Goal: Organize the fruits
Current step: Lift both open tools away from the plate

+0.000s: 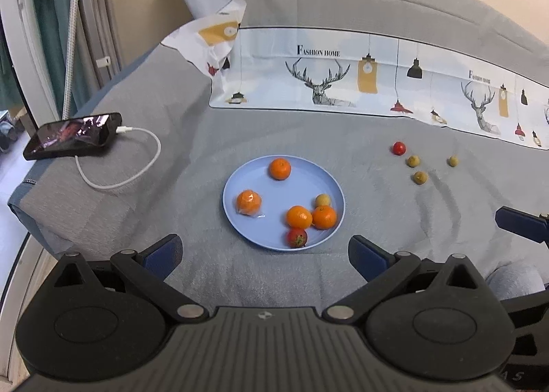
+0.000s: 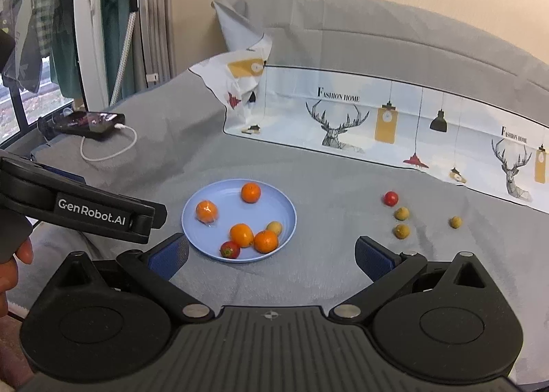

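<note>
A light blue plate [image 1: 240, 182] [image 2: 206, 200] lies on grey cloth. It holds several oranges [image 1: 280, 168] [image 2: 250, 192], one strawberry [image 1: 296, 238] [image 2: 230, 250] and one small yellowish fruit [image 1: 323, 200] [image 2: 275, 227]. To its right on the cloth lie a red cherry tomato [image 1: 398, 148] [image 2: 390, 198] and three yellowish fruits [image 1: 420, 177] [image 2: 401, 231]. My left gripper [image 1: 266, 254] hangs open just short of the plate, nothing between its fingers. My right gripper [image 2: 271, 256] is also open and empty, near the plate's front edge. The left gripper's body [image 2: 85, 210] shows at the left of the right wrist view.
A phone [image 1: 73, 140] [image 2: 85, 122] with a white cable lies at the left of the cloth. A printed cloth with deer and lamps [image 1: 343, 83] [image 2: 377, 124] runs along the back. A window and hanging clothes [image 2: 41, 14] stand at far left. A hand [image 2: 13, 265] shows at the left edge.
</note>
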`<action>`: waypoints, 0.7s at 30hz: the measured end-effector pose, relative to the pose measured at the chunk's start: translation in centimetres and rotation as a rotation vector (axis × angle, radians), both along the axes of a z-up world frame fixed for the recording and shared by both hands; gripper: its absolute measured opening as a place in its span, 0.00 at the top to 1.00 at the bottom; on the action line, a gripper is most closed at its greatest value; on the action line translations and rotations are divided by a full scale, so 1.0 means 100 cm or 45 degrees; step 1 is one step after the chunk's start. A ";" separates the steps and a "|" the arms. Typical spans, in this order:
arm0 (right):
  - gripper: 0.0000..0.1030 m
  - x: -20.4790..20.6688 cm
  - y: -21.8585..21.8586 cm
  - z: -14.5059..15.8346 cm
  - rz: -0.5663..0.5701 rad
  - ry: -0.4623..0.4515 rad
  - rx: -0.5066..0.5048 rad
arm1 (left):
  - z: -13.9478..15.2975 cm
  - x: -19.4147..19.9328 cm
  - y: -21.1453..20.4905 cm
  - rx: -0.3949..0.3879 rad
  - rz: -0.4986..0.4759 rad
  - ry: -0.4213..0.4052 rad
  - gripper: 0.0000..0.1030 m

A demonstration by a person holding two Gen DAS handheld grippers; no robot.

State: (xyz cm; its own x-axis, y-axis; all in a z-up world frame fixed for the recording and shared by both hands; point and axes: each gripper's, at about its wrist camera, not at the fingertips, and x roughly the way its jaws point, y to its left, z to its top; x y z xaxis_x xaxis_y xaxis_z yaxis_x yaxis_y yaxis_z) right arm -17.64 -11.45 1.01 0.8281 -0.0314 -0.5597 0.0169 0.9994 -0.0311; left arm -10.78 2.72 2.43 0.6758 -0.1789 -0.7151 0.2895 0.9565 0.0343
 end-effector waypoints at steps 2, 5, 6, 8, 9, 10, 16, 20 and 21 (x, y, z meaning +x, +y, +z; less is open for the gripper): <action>0.01 -0.003 0.000 0.002 -0.001 -0.012 0.000 | 0.002 -0.004 0.000 0.001 -0.004 -0.011 0.00; 0.01 -0.007 0.001 0.004 -0.004 -0.024 -0.001 | 0.005 -0.008 0.000 -0.002 -0.008 -0.025 0.00; 0.01 -0.009 0.001 0.004 -0.005 -0.027 -0.002 | 0.006 -0.009 0.001 -0.003 -0.008 -0.030 0.00; 0.01 -0.010 0.001 0.005 -0.007 -0.032 -0.002 | 0.008 -0.010 0.002 -0.005 -0.009 -0.036 0.00; 0.01 -0.011 0.001 0.005 -0.009 -0.034 -0.002 | 0.008 -0.011 0.001 -0.006 -0.010 -0.038 0.00; 0.01 -0.011 0.001 0.005 -0.010 -0.035 -0.002 | 0.008 -0.011 0.002 -0.007 -0.012 -0.039 0.00; 0.01 -0.013 0.001 0.006 -0.012 -0.038 -0.006 | 0.010 -0.013 0.003 -0.013 -0.019 -0.048 0.00; 0.01 -0.016 0.003 0.007 -0.009 -0.046 -0.013 | 0.011 -0.016 0.003 -0.013 -0.023 -0.055 0.00; 0.01 -0.017 0.003 0.008 -0.009 -0.047 -0.015 | 0.012 -0.017 0.003 -0.014 -0.024 -0.058 0.00</action>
State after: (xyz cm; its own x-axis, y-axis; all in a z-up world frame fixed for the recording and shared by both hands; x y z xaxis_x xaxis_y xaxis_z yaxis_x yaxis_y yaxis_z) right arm -19.31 -11.16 1.78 0.8481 -0.0434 -0.5281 0.0251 0.9988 -0.0418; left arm -12.44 2.98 3.62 0.7040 -0.1998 -0.6815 0.3059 0.9513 0.0370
